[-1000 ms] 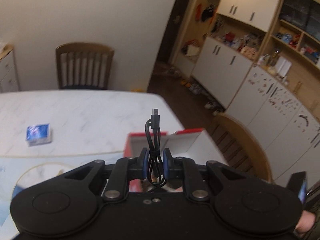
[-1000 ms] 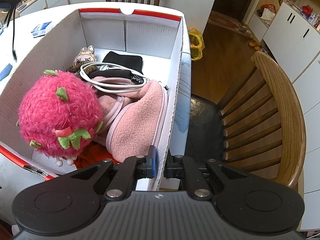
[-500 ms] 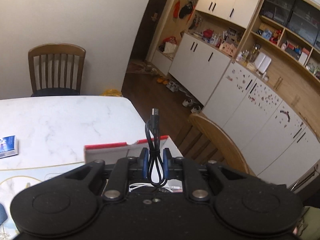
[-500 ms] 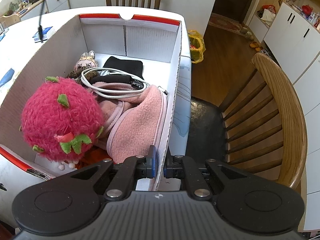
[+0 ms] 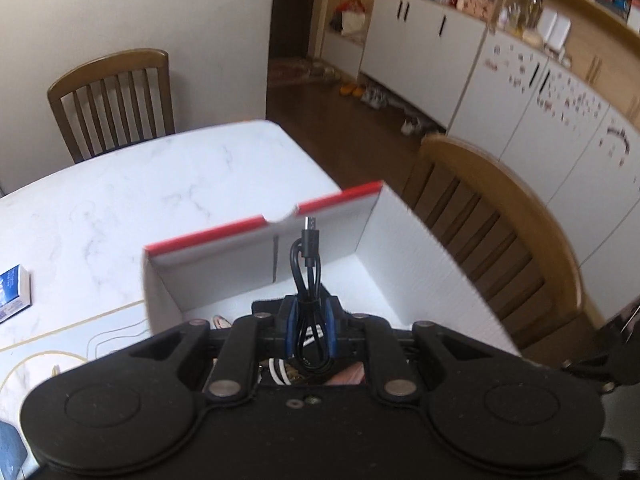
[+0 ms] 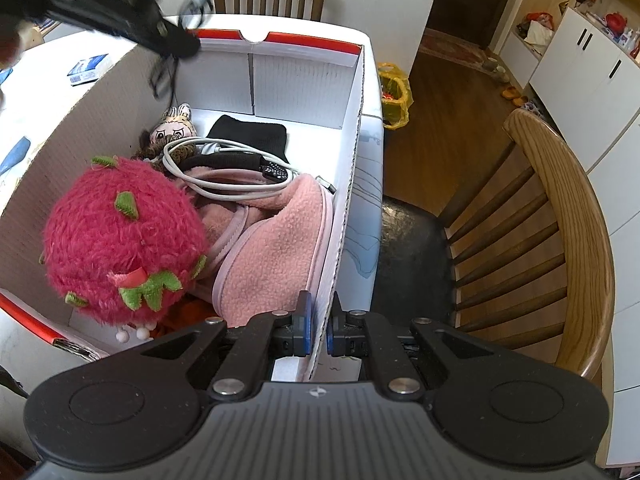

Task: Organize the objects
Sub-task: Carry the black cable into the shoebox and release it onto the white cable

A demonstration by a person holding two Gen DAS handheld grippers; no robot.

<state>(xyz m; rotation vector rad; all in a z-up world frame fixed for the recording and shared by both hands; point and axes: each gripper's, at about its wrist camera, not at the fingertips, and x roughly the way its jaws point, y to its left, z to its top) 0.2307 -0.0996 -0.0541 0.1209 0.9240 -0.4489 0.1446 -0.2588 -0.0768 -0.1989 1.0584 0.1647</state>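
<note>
My left gripper [image 5: 310,316] is shut on a coiled black USB cable [image 5: 306,272] and holds it above the open white cardboard box [image 5: 248,268] with red rim. In the right wrist view the left gripper [image 6: 176,46] hangs over the box's far left corner with the cable [image 6: 166,72] dangling. My right gripper [image 6: 318,326] is shut on the box's right wall [image 6: 348,184]. Inside lie a pink plush fruit [image 6: 120,240], a pink fleece pouch [image 6: 276,240], a white cable [image 6: 224,176], a small doll [image 6: 174,130] and a black cloth [image 6: 252,136].
The box stands on a white marble table [image 5: 140,196]. A small blue box [image 5: 12,292] lies on the table to the left. A wooden chair [image 6: 540,240] stands right of the box, another [image 5: 112,100] at the table's far end. White cabinets [image 5: 540,100] line the room.
My left gripper has carried the black cable from the table side over the box and tilted down toward its inside. My right gripper has kept its grip on the box wall.
</note>
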